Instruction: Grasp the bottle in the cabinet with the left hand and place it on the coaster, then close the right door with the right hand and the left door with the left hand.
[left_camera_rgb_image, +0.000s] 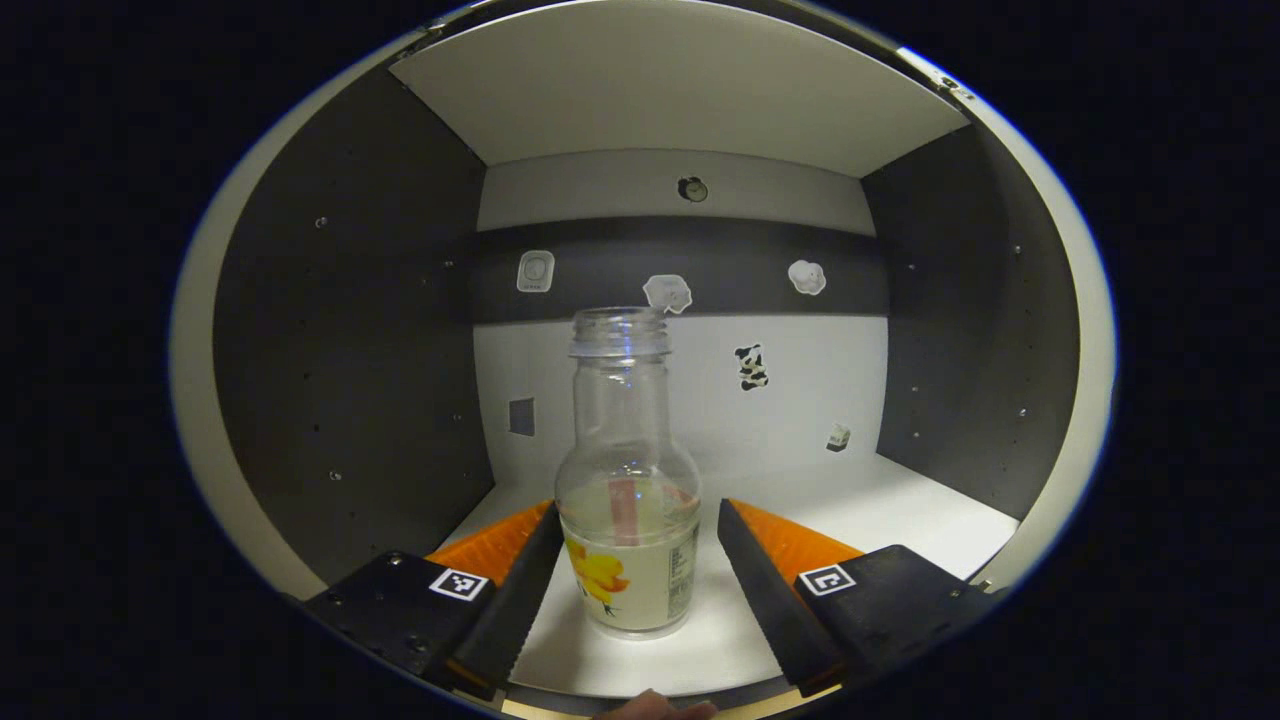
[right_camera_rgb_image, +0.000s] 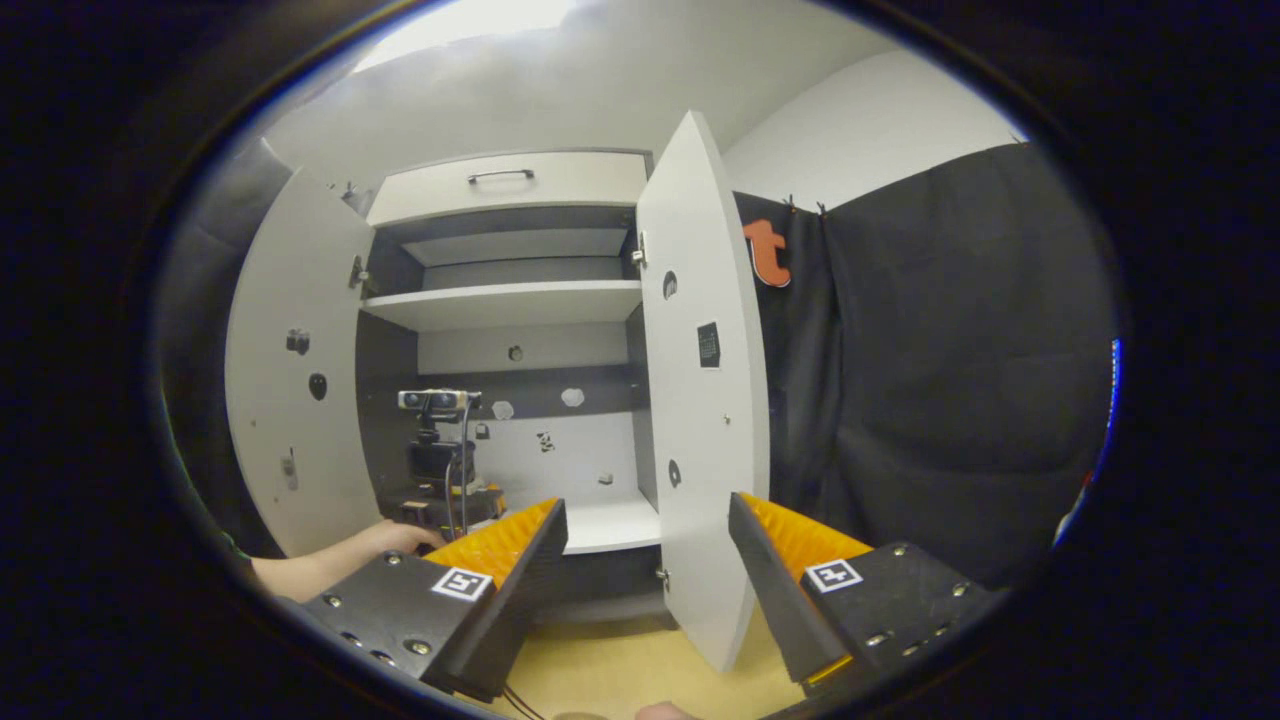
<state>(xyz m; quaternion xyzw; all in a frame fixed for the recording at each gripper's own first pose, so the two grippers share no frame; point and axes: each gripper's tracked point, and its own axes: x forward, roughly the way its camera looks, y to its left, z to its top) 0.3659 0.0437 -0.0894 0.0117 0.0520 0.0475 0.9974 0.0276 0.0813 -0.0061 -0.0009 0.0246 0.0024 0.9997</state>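
A clear, uncapped bottle with a yellow-printed label stands upright on the white floor of the cabinet. My left gripper is open, one finger on each side of the bottle's lower body with a small gap on both sides. In the right gripper view the cabinet stands with its left door and right door swung wide. A hand holds the left gripper inside the lower compartment. My right gripper hangs open in front of the cabinet, near the right door's lower edge, holding nothing.
Small stickers dot the cabinet's back wall. Dark side walls close in the compartment on both sides. A shelf and a drawer with a handle sit above. A wooden tabletop lies below; black cloth hangs at right.
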